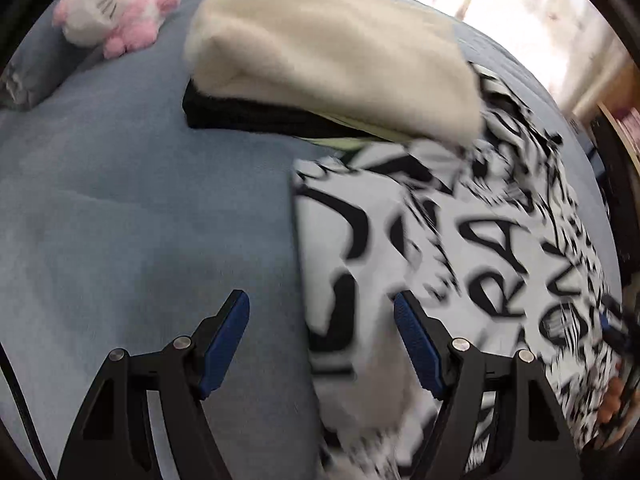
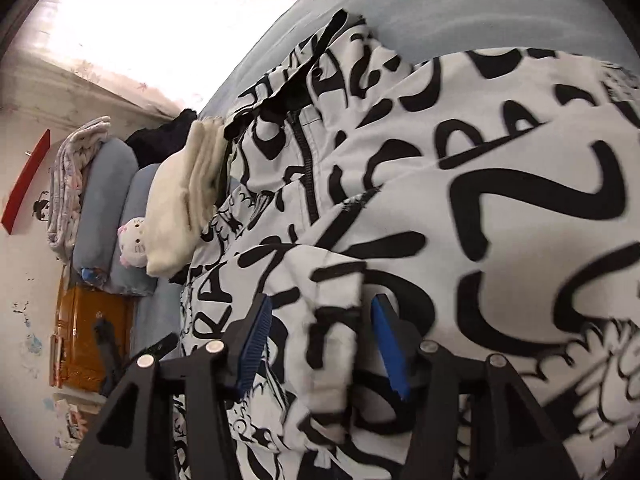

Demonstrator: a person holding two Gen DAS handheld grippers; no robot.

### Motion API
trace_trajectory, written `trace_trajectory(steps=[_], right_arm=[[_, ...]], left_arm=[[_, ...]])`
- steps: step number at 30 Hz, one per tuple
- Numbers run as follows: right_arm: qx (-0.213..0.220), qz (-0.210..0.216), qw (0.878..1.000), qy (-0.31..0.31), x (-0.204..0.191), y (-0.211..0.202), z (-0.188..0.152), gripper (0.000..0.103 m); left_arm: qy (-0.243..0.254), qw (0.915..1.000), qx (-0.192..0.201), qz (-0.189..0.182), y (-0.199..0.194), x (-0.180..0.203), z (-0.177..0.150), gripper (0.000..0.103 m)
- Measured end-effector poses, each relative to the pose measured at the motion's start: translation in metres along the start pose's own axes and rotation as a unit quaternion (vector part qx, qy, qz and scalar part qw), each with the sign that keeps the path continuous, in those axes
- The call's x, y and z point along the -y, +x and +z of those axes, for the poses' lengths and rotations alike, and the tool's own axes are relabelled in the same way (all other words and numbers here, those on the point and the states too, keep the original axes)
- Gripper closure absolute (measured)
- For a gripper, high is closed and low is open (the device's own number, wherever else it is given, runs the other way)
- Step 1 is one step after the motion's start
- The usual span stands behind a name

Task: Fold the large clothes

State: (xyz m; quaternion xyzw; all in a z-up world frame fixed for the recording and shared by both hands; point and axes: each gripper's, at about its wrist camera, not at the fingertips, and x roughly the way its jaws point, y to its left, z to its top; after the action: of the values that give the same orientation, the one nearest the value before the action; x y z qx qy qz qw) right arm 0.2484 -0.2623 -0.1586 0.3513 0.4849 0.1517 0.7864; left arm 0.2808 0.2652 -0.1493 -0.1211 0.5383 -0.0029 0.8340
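Blue bed point(image 1: 120, 208) bears the printed jacket point(image 2: 460, 200); left tool point(image 1: 322, 344) and right tool point(image 2: 320, 340) gape empty.

The printed jacket point(image 2: 460, 200) lies spread on the bed point(image 1: 140, 200); folded clothes point(image 1: 328, 52) sit stacked beyond it, a plush toy point(image 1: 116, 8) near the pillows point(image 2: 106, 196).

I'm working in a bedroom at home. I'm leaning over a blue bed point(image 1: 120, 200), facing a plush cat point(image 1: 110, 6) and pillows point(image 2: 106, 196).
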Motion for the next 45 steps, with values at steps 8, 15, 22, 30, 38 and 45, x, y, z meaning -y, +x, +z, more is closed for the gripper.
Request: trace_trajectory(steps=[8,15,22,30,38,45], right_arm=[[-0.018,-0.03,0.999,-0.036,-0.008,0.028,0.006,0.051],[0.002,-0.071,0.993,-0.098,-0.028,0.029,-0.007,0.087],[0.098,-0.096,0.975,-0.173,-0.062,-0.022,-0.035,0.09],[0.143,-0.128,0.969,-0.158,-0.054,-0.012,-0.025,0.09],[0.104,-0.109,0.98,-0.129,-0.03,-0.004,-0.021,0.09],[0.071,-0.088,0.988,-0.102,-0.025,0.012,-0.024,0.089]], left_arm=[[0.005,0.9996,-0.012,-0.026,0.039,-0.007,0.026,0.03],[-0.002,0.9992,0.021,-0.033,0.03,0.006,0.035,0.097],[0.092,0.9682,0.219,0.08,-0.062,0.062,0.022,0.103],[0.123,0.9597,0.23,0.104,-0.059,0.078,0.044,0.103],[0.087,0.9929,0.08,0.012,-0.006,0.026,0.028,0.019],[0.035,0.9983,0.017,-0.044,0.034,0.006,0.019,0.019]])
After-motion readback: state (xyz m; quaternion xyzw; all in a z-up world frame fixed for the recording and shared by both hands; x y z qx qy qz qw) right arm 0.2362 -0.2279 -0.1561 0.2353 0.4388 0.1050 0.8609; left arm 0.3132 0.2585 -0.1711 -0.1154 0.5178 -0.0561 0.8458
